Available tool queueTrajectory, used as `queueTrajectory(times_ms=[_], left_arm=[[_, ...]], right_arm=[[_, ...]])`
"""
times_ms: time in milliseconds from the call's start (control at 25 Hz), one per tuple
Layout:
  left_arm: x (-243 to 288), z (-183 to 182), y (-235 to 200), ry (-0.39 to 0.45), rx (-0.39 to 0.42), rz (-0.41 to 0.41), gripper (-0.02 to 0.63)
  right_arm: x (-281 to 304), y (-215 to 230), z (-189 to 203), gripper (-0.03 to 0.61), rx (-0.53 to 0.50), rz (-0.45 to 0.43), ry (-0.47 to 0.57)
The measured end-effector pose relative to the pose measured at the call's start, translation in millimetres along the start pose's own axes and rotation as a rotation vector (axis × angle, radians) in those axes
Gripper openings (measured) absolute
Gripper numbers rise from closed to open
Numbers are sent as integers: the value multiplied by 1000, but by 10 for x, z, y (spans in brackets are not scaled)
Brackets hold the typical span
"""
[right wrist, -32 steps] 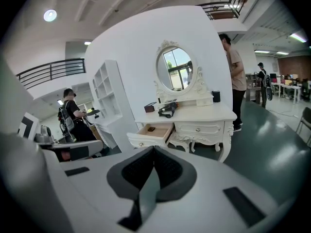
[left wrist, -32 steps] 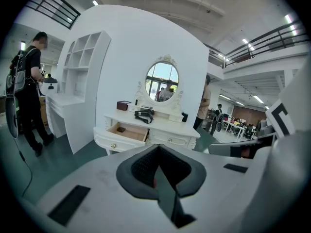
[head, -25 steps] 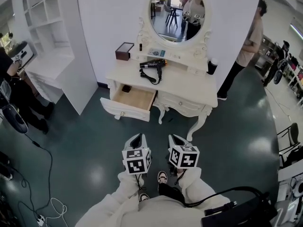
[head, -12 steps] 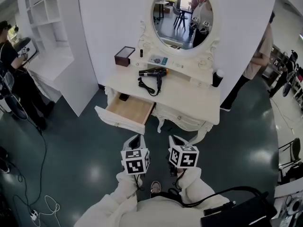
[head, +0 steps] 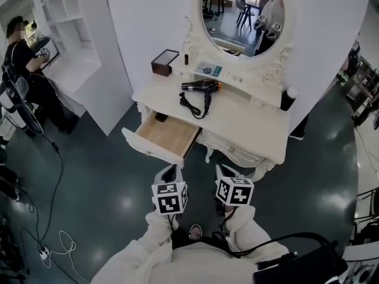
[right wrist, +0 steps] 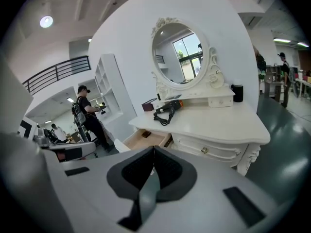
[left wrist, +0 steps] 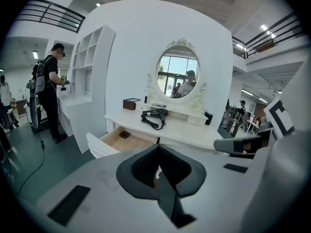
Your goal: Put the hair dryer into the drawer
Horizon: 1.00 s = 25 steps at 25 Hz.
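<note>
Where I'm at: a fair way short of the white carved dressing table (head: 251, 123), both grippers low in front of me, nothing touched yet. I'd call this the approach.
Left gripper (head: 170, 171): clenched shut, nothing in it.
Right gripper (head: 221, 170): same deal, jaws together and empty.
Hair dryer: the black hair dryer with the coppery band (head: 202, 87) lies on its side on the table top, upper middle of the head view. Its black cord (head: 193, 106) is bunched just beside it, nearer me.
Drawer: the white drawer with the pale wood bottom (head: 170, 136) is already pulled out, just below and left of the dryer.
How I'd do it: spread the jaws before I get there, not over the dryer. Take it by the handle or barrel with one gripper and scoop the cord with the other so it doesn't drag or hang over the drawer's edge. Set it on the bare wood.
Watch out: a small dark thing (head: 161, 118) sits in the drawer's far corner, so keep clear of it.
Hard to tell: what that dark thing is, whether the cord is tied up or loose, and where its plug ends. The back of the drawer is tucked under the table top.
</note>
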<state>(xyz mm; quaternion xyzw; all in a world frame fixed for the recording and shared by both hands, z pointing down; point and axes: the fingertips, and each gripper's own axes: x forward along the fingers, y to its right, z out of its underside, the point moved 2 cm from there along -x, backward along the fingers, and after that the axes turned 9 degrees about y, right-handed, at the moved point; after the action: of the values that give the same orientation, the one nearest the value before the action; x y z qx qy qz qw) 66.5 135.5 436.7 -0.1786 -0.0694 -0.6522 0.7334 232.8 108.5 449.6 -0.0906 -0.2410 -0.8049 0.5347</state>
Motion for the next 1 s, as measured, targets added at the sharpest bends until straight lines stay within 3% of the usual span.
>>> queueTrajectory(times_ms=[520,1000], left_arm=[[401,70,-253,-39,-24,-68,6],[1103,-420,-668,7,-65,-88,6]], right_arm=[[554,120,-27,61,-2,-27,-60],[1361,17,-594,61,-56,-50,-45]])
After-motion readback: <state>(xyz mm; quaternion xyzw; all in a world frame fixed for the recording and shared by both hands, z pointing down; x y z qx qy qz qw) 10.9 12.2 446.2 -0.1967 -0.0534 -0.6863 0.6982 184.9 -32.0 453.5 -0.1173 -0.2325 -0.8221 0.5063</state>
